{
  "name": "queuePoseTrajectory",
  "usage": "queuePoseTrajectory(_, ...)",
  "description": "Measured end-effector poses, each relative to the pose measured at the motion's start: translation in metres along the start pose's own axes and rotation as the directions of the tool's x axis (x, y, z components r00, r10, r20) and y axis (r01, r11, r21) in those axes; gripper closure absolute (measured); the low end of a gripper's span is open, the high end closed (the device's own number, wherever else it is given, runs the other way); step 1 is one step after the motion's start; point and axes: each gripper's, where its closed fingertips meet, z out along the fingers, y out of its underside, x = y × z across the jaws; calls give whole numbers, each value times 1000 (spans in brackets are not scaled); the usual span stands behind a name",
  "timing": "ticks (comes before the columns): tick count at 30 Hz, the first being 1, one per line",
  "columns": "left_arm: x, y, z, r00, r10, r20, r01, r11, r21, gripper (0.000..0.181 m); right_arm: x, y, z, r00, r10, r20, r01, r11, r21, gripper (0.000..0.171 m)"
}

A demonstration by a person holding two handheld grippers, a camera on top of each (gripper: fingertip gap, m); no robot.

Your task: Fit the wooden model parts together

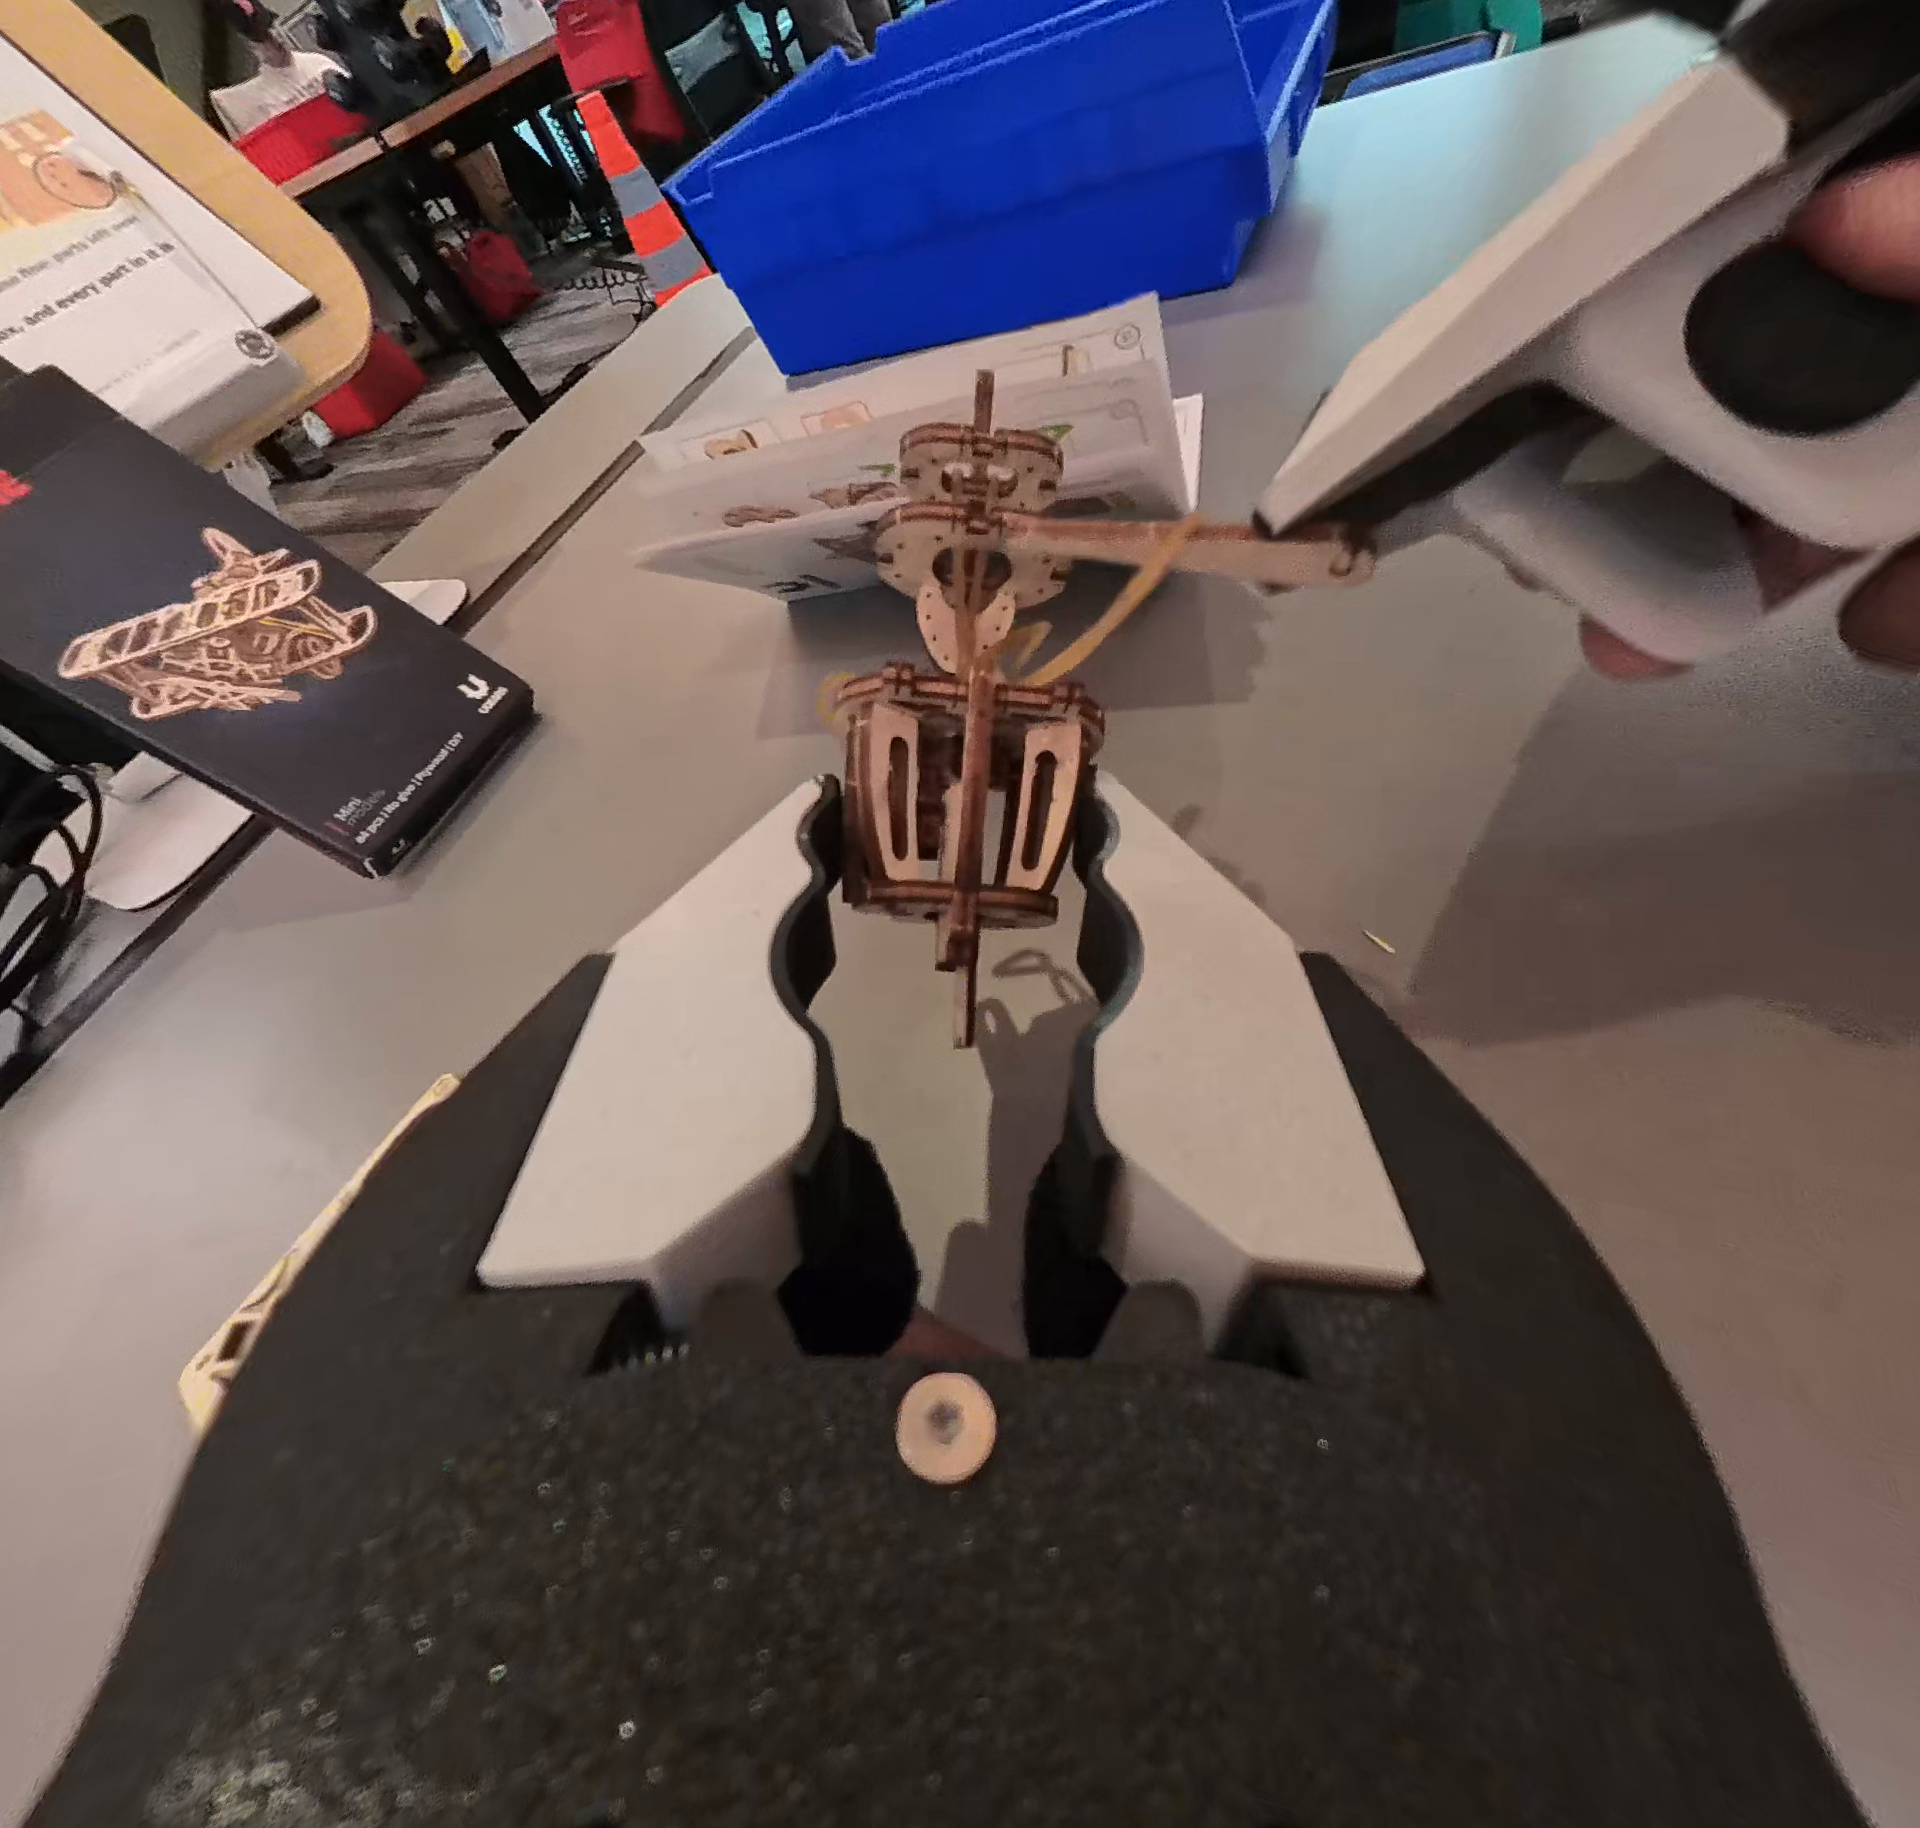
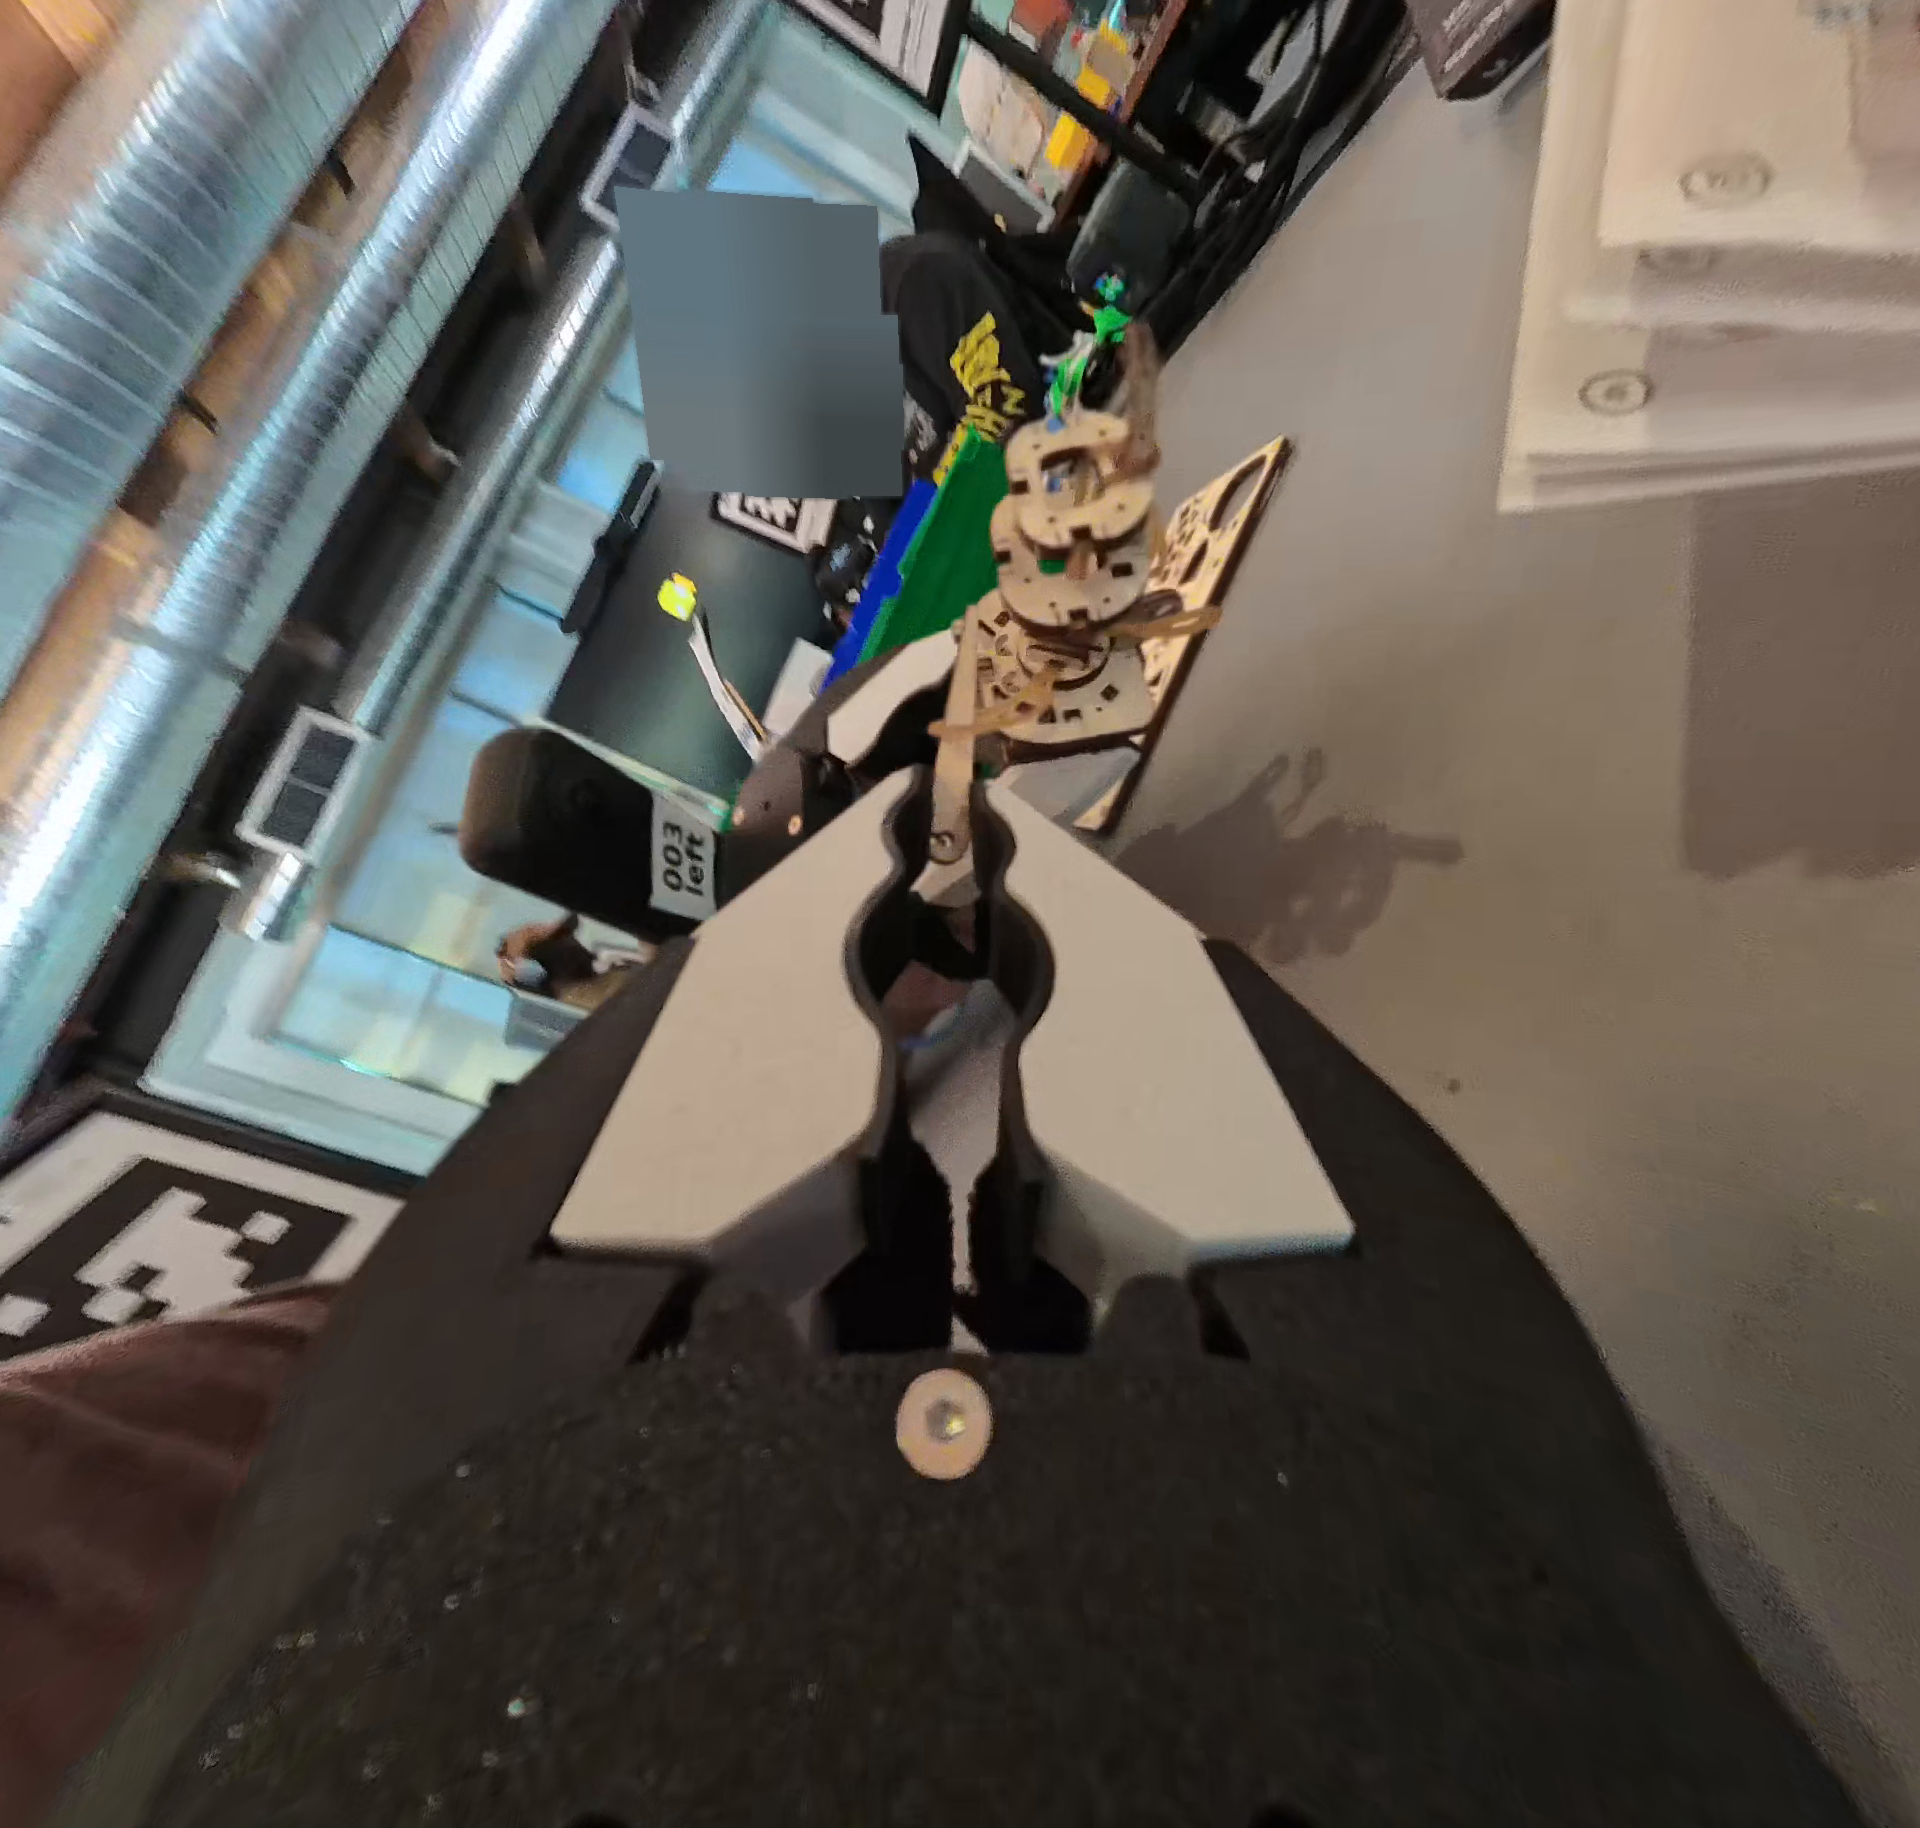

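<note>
The left gripper point(image 1: 961, 822) points forward above the tabletop, its grey fingers point(image 1: 717, 1030) partly closed and clamped from both sides on the wooden model's lower block. The right gripper point(image 2: 951, 802) comes in from the right, rolled onto its side, its fingertips pinched together on a thin wooden arm. A hand point(image 1: 1860, 261) wraps its handle.
</note>
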Motion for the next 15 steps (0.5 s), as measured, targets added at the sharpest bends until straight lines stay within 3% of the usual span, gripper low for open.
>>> queuePoseTrajectory(3, -3, 1, 0, 1000, -20, 9, 20, 1000, -10, 139, -7, -5, 3, 992, 103, 79, -109, 992, 71, 166)
queuePoseTrajectory(15, -7, 5, 1, 996, -37, 76, 40, 998, -49, 140, 3, 0, 9, 999, 35, 29, -37, 996, 82, 165)
